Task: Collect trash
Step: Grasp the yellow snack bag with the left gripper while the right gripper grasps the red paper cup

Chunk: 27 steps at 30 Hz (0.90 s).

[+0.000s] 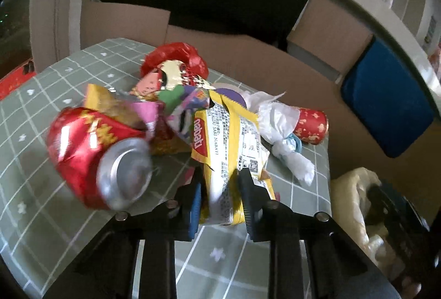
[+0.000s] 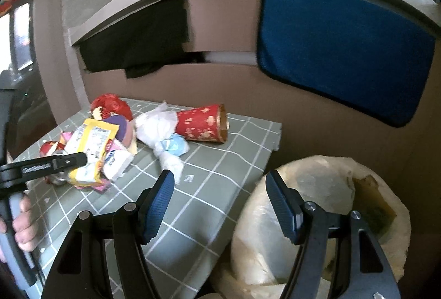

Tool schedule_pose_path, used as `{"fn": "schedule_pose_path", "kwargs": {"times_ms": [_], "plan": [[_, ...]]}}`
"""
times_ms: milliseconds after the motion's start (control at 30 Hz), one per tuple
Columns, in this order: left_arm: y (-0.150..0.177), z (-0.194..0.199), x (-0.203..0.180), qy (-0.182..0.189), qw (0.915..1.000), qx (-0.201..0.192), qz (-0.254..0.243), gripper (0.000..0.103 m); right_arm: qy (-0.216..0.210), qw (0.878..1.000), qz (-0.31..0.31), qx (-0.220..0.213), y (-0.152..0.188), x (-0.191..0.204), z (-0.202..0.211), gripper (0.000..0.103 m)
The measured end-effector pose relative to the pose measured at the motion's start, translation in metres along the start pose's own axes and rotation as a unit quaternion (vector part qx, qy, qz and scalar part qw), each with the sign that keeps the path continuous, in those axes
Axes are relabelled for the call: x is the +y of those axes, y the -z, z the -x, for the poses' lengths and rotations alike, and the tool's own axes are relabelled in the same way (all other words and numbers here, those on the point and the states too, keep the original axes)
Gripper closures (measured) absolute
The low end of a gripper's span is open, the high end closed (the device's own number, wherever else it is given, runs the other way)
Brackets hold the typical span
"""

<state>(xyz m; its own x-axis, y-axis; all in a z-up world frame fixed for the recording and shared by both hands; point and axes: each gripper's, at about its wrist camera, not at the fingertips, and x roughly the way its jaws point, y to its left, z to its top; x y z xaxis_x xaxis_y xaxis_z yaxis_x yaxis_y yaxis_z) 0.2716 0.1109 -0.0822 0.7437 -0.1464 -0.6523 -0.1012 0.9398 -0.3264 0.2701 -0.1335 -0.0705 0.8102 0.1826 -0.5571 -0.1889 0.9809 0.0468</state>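
blue-padded left gripper (image 1: 220, 198) clamps the near end of a yellow wafer wrapper (image 1: 230, 139), whose long axis runs straight ahead into the litter heap on the green checked table (image 1: 33, 150); right gripper (image 2: 220, 205) hangs wide open and empty, nearer the lined bin (image 2: 317, 183) off the table's right edge

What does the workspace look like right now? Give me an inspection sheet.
Surface: green grid cloth on a small table.
Job's things: yellow wrapper, crushed red can, red cup on its side, white tissue, more wrappers piled together.
Clutter: nothing seen.
Tongs: left tongs shut on the yellow wrapper; right tongs open, empty.
Cables: nothing seen.
Surroundings: lined bin beside the table, cardboard boxes, blue cushion.
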Motion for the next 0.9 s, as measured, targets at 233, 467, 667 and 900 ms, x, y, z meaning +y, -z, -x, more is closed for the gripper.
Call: {"fn": "schedule_pose_path", "kwargs": {"times_ms": [233,467,667,900], "plan": [[0.003,0.043,0.018,-0.002,0.9992,-0.039,-0.003,0.077,-0.037,0.999,0.023,-0.002,-0.034,0.018,-0.017,0.036],[0.0,0.055,0.037,0.008,0.9993,-0.038,-0.001,0.077,-0.058,0.997,0.048,0.025,-0.094,0.017,-0.079,0.036],[0.001,0.061,0.046,0.019,0.9989,-0.04,-0.015,0.077,-0.066,0.991,0.093,0.068,-0.112,0.014,-0.142,0.037],[0.003,0.064,0.051,0.029,0.9983,-0.048,-0.012,0.077,-0.09,0.979,0.126,0.136,-0.113,0.014,-0.189,0.04]]}}
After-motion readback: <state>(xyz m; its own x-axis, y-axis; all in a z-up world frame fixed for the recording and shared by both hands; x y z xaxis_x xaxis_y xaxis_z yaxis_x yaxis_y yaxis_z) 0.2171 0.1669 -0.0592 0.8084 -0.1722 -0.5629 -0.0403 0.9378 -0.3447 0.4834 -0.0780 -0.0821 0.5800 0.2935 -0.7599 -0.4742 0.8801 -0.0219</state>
